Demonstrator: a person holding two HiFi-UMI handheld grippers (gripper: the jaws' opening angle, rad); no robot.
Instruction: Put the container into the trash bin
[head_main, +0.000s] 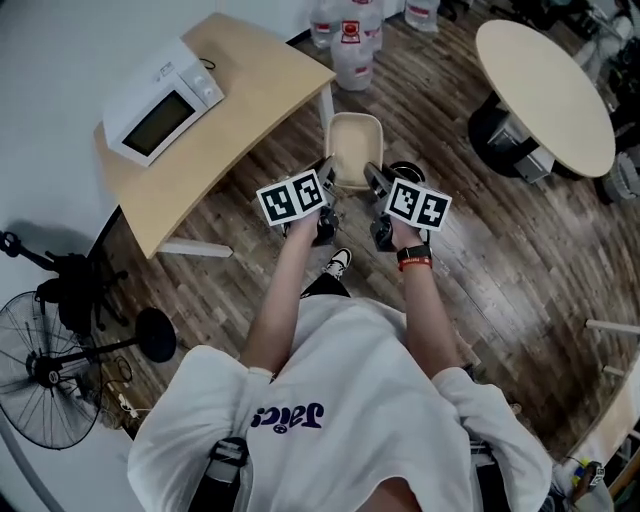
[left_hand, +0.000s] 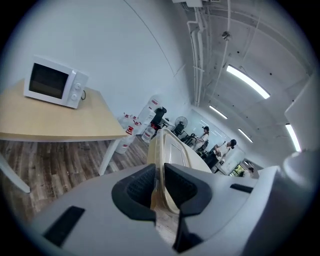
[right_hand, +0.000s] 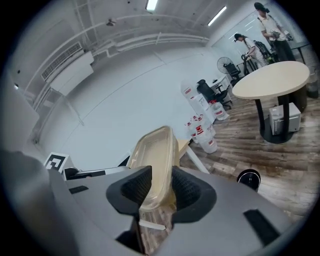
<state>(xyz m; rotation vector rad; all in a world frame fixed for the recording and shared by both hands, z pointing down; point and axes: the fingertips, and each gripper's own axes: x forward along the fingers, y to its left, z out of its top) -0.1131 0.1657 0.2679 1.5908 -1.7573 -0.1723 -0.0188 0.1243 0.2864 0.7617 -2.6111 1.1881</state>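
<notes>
A shallow beige plastic container (head_main: 354, 150) hangs in the air over the wooden floor, held from both sides. My left gripper (head_main: 326, 188) is shut on its left rim. My right gripper (head_main: 374, 186) is shut on its right rim. In the left gripper view the container (left_hand: 172, 150) stands edge-on between the dark pads of the left gripper (left_hand: 160, 187). Between the pads of the right gripper (right_hand: 161, 187) the container's (right_hand: 155, 150) rim is pinched too. A round black thing (head_main: 407, 171), perhaps the bin, sits on the floor just beyond the right gripper, also visible as the round black thing (right_hand: 248, 177) low at the right.
A wooden table (head_main: 230, 120) with a white microwave (head_main: 165, 100) stands to the left. A round table (head_main: 545, 80) is at the far right, and water bottles (head_main: 352, 40) are ahead. A floor fan (head_main: 40, 370) stands at the near left. People stand far off in the room.
</notes>
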